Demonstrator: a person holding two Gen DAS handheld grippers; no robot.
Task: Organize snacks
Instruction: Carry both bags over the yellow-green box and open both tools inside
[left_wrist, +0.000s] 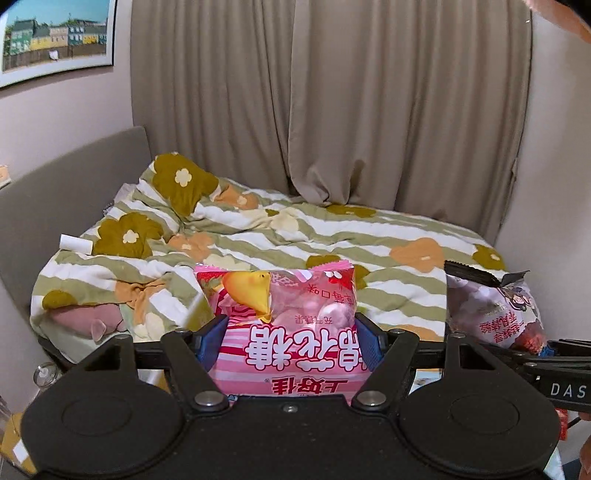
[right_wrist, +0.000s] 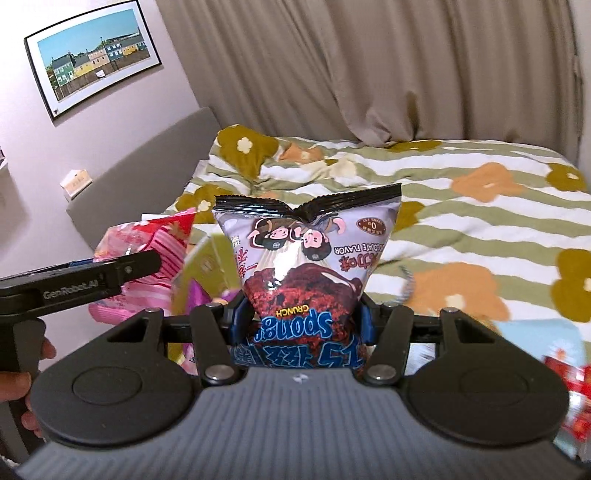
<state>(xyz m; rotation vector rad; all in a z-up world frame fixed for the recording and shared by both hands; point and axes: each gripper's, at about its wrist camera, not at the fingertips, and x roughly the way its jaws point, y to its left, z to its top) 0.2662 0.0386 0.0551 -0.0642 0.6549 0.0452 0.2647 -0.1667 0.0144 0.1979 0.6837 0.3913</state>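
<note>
My left gripper (left_wrist: 290, 338) is shut on a pink marshmallow bag (left_wrist: 284, 317) with a yellow duck print, held upside down in the air. My right gripper (right_wrist: 301, 319) is shut on a lilac and black Sponge Crunch chocolate snack bag (right_wrist: 306, 254), also held upside down. In the left wrist view the chocolate bag (left_wrist: 491, 306) shows at the right. In the right wrist view the pink bag (right_wrist: 147, 258) and the left gripper's body show at the left. Both bags hang above the bed.
A bed with a green-striped floral duvet (left_wrist: 332, 236) fills the space ahead, with a grey headboard (left_wrist: 66, 184) at the left and beige curtains (left_wrist: 332, 92) behind. More snack packets (right_wrist: 569, 384) show blurred at the lower right of the right wrist view.
</note>
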